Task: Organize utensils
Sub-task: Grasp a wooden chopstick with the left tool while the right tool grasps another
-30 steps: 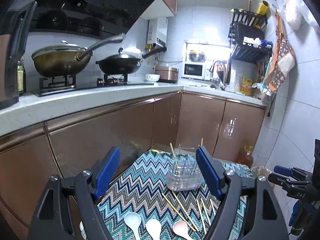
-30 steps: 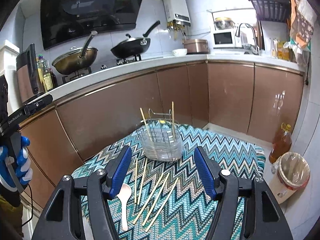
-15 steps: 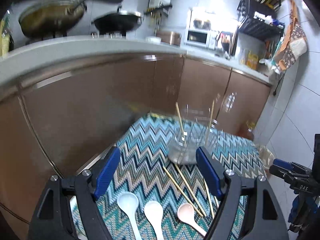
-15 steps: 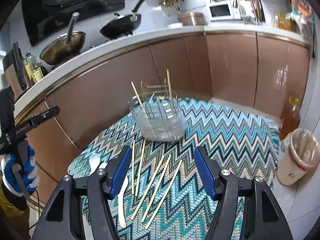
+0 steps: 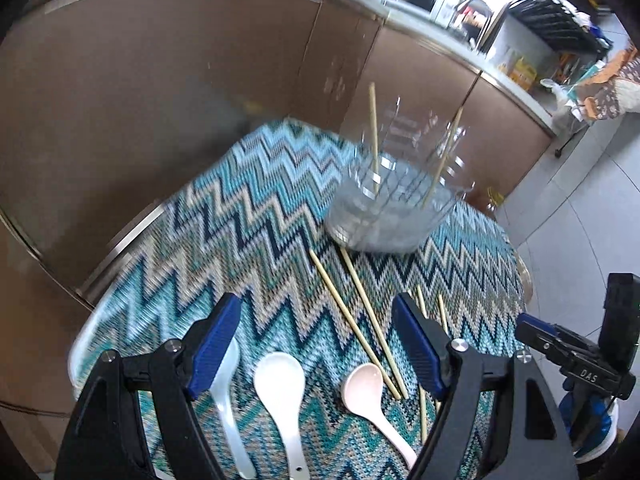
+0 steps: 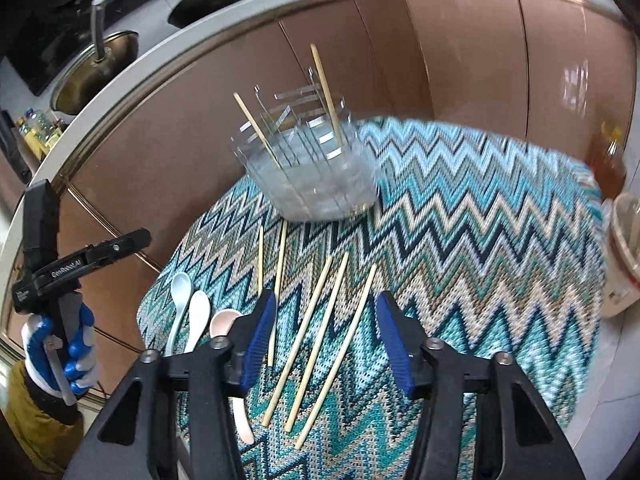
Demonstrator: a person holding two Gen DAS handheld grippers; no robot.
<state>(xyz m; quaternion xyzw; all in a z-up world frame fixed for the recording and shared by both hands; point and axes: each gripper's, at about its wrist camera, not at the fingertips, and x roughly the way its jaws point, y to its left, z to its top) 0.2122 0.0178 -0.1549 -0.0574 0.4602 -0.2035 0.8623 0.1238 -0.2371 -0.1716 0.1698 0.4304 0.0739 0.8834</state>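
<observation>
Clear plastic holder [image 6: 310,172] at the far side of the zigzag cloth [image 6: 460,240], two chopsticks [image 6: 326,94] upright inside. Nearer than the holder: loose chopsticks [image 6: 320,340] flat on the cloth, three spoons [image 5: 280,384] left of them. Approach step, nothing picked yet. Right gripper [image 6: 326,336] just narrowing, jaws apart over the loose sticks, gripping nothing. Left gripper [image 5: 316,344] wide open above the spoons, empty. Next, likely: lower onto one stick, pinch across it, lift, stand it in the holder.
</observation>
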